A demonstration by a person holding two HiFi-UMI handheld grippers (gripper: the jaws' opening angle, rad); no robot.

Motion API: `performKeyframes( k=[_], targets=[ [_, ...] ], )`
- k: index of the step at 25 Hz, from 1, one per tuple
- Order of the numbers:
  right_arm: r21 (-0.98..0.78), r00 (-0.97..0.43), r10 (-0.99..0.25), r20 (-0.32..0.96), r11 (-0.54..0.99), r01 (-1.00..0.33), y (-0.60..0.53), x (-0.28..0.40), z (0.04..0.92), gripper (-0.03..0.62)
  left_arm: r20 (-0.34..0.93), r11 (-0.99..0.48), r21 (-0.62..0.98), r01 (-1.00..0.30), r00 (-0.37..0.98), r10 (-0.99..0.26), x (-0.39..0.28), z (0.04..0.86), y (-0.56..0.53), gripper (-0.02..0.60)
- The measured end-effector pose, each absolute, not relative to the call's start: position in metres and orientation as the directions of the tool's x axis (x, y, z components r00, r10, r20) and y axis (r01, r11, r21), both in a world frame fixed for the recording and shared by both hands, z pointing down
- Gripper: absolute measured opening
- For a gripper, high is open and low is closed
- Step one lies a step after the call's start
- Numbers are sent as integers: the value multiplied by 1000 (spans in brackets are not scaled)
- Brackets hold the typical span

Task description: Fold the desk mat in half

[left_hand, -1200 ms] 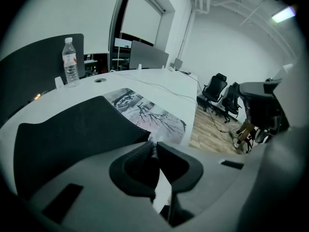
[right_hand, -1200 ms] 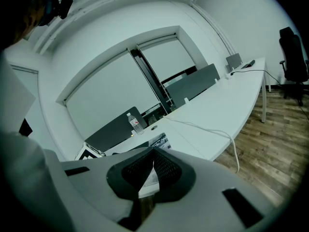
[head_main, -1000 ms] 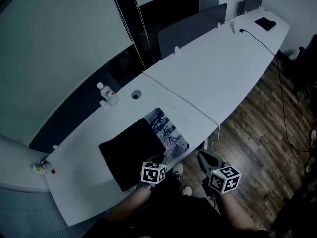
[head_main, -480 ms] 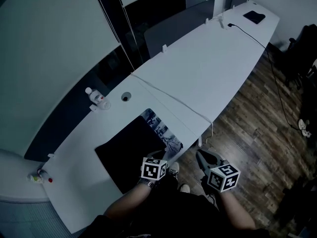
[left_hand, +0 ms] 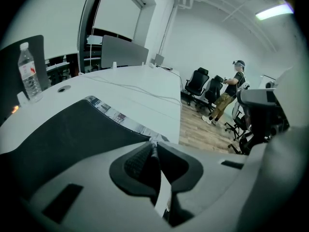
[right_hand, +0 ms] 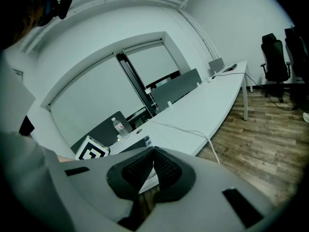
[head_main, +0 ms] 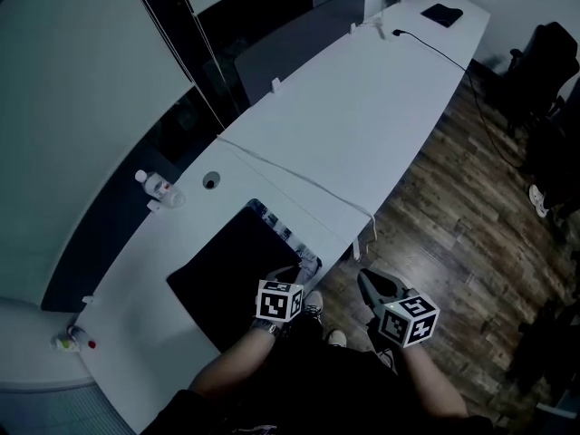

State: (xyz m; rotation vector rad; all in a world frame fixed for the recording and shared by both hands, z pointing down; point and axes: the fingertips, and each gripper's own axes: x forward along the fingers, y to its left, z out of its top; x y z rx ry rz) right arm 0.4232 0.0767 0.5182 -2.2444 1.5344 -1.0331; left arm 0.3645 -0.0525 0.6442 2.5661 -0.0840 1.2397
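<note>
The desk mat (head_main: 231,270) lies on the white table (head_main: 362,125) with its black underside turned up over most of it. A thin strip of its printed face (head_main: 283,234) shows along the right edge. My left gripper (head_main: 297,272) is at the mat's near right corner, shut on that corner. In the left gripper view the black flap (left_hand: 72,129) runs right up to the left gripper (left_hand: 153,143). My right gripper (head_main: 364,281) hangs off the table's edge over the wooden floor. The right gripper (right_hand: 153,152) is shut with nothing between its pads.
A water bottle (head_main: 156,188) and a round cable hole (head_main: 211,180) sit behind the mat. A white cable (head_main: 299,184) crosses the table and drops off its edge. Office chairs (head_main: 544,62) stand on the floor to the right. A person (left_hand: 229,93) stands far off.
The black flap has been drawn further over the printed face, which now shows only as a narrow strip. Both grippers have shifted slightly, and the head view has swung.
</note>
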Motion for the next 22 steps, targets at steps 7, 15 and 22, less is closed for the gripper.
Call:
performKeyframes(
  k=[7, 15, 22],
  targets=[
    [-524, 258, -861, 439, -479, -704, 90, 436, 526, 23, 777, -961, 244, -127, 619, 116, 385, 648, -44, 41],
    [-514, 310, -839, 448, -525, -678, 94, 448, 530, 23, 783, -963, 258, -74, 600, 164, 401, 655, -38, 41],
    [-521, 312, -835, 454, -533, -667, 94, 449, 535, 23, 784, -962, 264, -65, 595, 175, 403, 659, -36, 43]
  ],
)
